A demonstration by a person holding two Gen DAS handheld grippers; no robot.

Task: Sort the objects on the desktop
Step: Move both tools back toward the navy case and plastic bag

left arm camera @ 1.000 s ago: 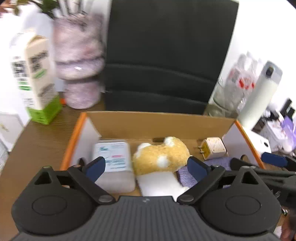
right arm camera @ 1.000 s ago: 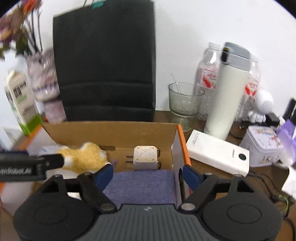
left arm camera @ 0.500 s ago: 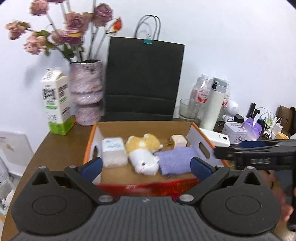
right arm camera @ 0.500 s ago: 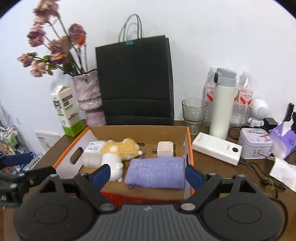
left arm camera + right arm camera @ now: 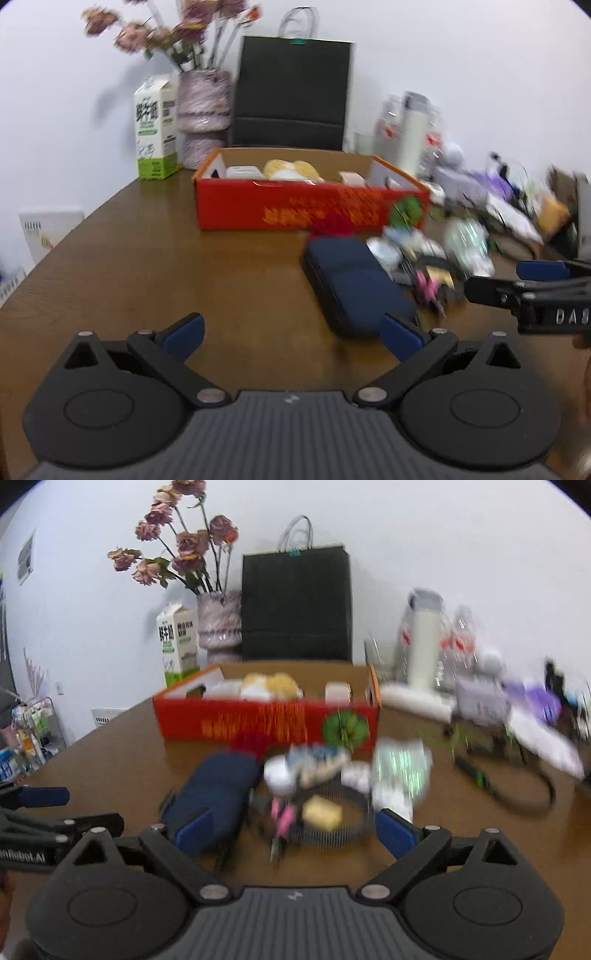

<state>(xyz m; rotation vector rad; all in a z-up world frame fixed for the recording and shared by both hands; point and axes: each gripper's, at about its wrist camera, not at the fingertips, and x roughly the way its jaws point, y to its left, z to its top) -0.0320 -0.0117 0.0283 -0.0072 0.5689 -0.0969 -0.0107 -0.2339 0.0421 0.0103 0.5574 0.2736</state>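
Note:
A red cardboard box [image 5: 310, 206] stands on the brown table, also in the right wrist view [image 5: 266, 722]; it holds a yellow plush toy [image 5: 291, 170], a white pack and a white charger [image 5: 337, 691]. In front of it lie a dark blue case [image 5: 354, 284], [image 5: 218, 794] and a blurred heap of small items [image 5: 325, 794] with a pink one [image 5: 282, 814]. My left gripper [image 5: 291, 334] is open and empty above bare table. My right gripper [image 5: 293, 830] is open and empty, just short of the heap.
Behind the box stand a milk carton [image 5: 155, 129], a vase of dried flowers [image 5: 218, 624], a black paper bag [image 5: 291, 92] and a white flask [image 5: 423, 646] with bottles. Clutter and cables [image 5: 517, 786] fill the right side of the table.
Both grippers have pulled back from over the box toward the near table edge. The box's red front, the blue case and the heap have come into view.

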